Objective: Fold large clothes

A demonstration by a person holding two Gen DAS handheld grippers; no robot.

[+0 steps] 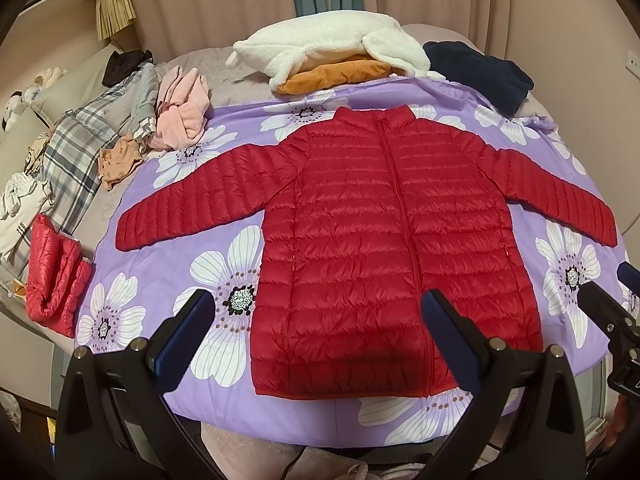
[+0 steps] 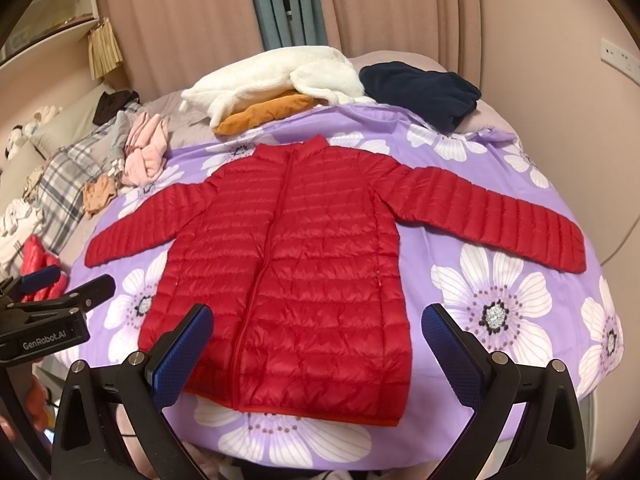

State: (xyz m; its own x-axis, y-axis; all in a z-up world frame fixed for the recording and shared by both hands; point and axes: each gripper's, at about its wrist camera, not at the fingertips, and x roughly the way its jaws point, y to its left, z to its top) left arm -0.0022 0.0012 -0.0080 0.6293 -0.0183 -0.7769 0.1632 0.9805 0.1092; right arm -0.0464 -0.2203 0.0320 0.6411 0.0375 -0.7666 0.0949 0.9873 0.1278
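Observation:
A red quilted puffer jacket (image 1: pixel 376 224) (image 2: pixel 304 264) lies flat and zipped on a purple flowered sheet (image 1: pixel 208 276) (image 2: pixel 500 304), front up, both sleeves spread out to the sides. My left gripper (image 1: pixel 316 304) hovers open above the jacket's lower left part, nothing between its blue-padded fingers. My right gripper (image 2: pixel 316 320) hovers open above the hem's lower right part, also holding nothing. The right gripper's fingers (image 1: pixel 600 296) show at the right edge of the left wrist view. In the right wrist view the left gripper's fingers (image 2: pixel 92 288) appear at the left edge.
A folded red puffer garment (image 1: pixel 56 280) (image 2: pixel 40 268) lies left of the sheet. A white fleece (image 1: pixel 320 48) over an orange cloth (image 1: pixel 340 74) and a navy garment (image 1: pixel 480 72) lie at the bed's far side. Pink, plaid and grey clothes (image 1: pixel 132 120) are piled at far left.

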